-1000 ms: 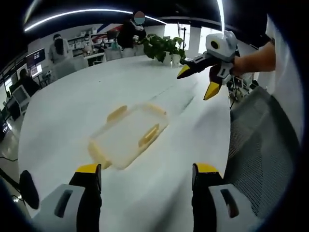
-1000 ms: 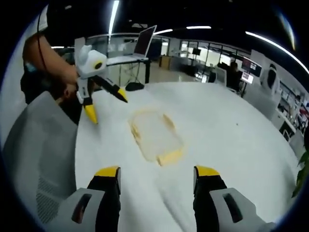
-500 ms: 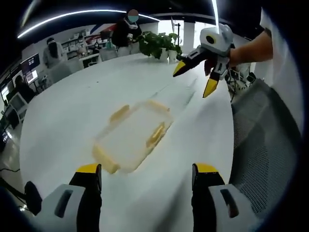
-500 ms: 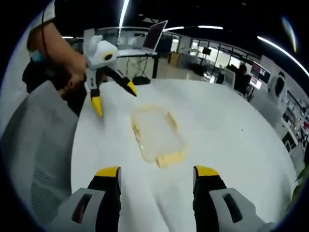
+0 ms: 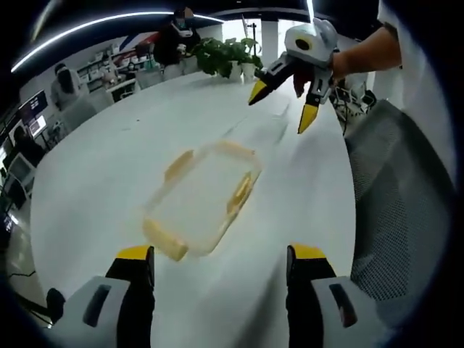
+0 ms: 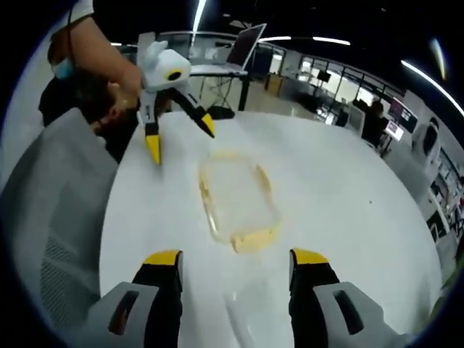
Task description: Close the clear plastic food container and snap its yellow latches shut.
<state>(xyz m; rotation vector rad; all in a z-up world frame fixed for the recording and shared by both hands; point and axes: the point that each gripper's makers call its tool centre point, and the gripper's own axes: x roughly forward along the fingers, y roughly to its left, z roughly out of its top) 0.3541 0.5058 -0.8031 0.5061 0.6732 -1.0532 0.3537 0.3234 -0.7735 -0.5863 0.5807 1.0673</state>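
A clear plastic food container (image 5: 203, 201) with yellow latches lies flat on the white table (image 5: 109, 159); the lid is on top. In the right gripper view the container (image 6: 235, 199) sits mid-table ahead of the jaws. My left gripper (image 5: 217, 261) is open, just short of the container's near end. My right gripper (image 6: 233, 264) is open too, a little short of the container. The right gripper (image 5: 283, 101) appears in the left gripper view, above the table beyond the container. The left gripper (image 6: 181, 138) appears in the right gripper view, beyond the container's far left corner.
A grey mesh chair (image 5: 399, 210) stands against the table edge, seen again as the chair (image 6: 51, 217). Potted plants (image 5: 228, 58) sit at the table's far end. A laptop (image 6: 239, 51) rests on a stand beyond the table. People sit at desks in the background.
Both grippers have moved closer over the container; it looks larger and nearer the jaws in both views. The container itself has stayed put, and both grippers remain open.
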